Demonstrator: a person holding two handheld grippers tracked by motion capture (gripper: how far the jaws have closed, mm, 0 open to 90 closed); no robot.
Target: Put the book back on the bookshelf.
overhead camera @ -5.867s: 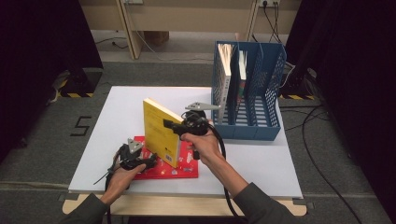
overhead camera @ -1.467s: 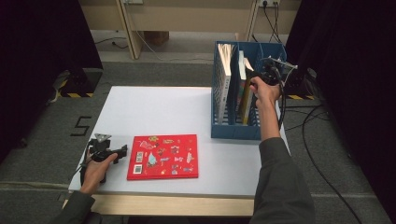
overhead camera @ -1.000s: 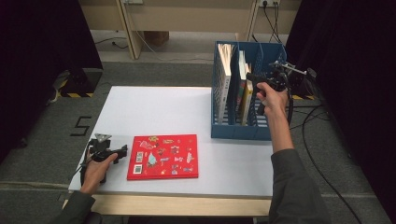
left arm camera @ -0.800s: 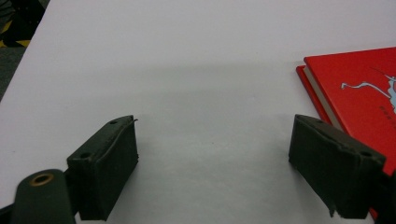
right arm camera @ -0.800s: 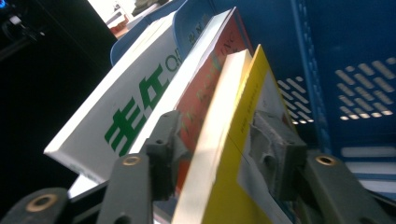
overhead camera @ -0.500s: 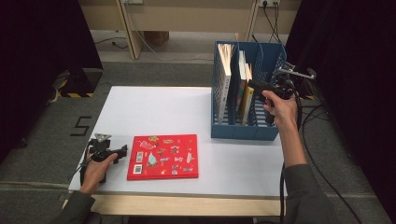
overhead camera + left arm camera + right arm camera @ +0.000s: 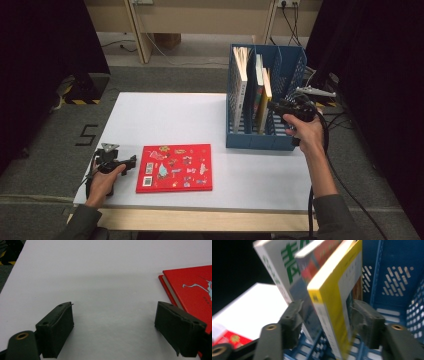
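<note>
At the lower left of the high view, the left tool (image 7: 131,161) rested on the white surface (image 7: 175,115) in the person's left hand (image 7: 102,179), just beside the left edge of the red book (image 7: 175,167). Its own view showed what the high view could not: the jaws stood wide apart with only bare surface between them, the red book's (image 7: 192,290) corner lying at the right edge of that frame, apart from the pads. The red cover carried small coloured pictures and a white label, too small to read.

Toward the upper right of the high view, the blue file rack (image 7: 260,137) stood on the surface with several books upright in its slots, the yellow book (image 7: 265,100) among them. The right tool (image 7: 274,106), held in the right hand (image 7: 302,131), pointed at the rack from its right side. In the right gripper view, the yellow book (image 7: 332,305) leaned between the half-open jaws of the right tool (image 7: 325,315), which had just been closing a little; neither pad plainly pressed on it. A white book (image 7: 279,272) behind it bore large green characters that I could not read.
</note>
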